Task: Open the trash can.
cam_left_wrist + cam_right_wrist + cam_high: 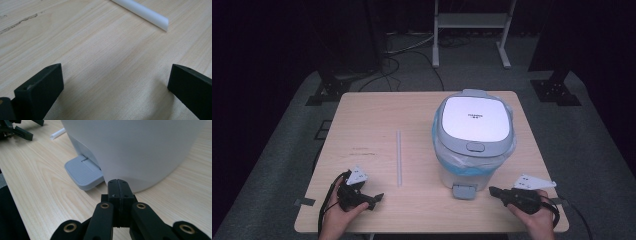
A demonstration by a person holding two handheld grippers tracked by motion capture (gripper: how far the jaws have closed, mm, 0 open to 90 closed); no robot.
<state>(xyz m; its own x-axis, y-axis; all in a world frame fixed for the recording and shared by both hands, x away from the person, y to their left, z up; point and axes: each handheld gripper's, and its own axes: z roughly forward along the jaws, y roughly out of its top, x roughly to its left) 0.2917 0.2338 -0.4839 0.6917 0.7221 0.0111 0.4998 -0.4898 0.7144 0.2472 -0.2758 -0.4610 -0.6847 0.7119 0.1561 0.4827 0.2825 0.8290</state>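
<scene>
A pale wooden table (362,120) sits before you on grey carpet, with a metal stand (472,30) behind it. A thin white tube (399,157) lies lengthwise at the table's middle, well apart from your left gripper (374,197), whose jaws stand wide apart over bare wood. To the right stands a round white pedal bin (472,145) with a smooth grey-rimmed lid, blue liner and ridged grey foot pedal (83,172). Your right gripper (118,185), jaws pressed together and empty, points at the bin's base beside the pedal.
</scene>
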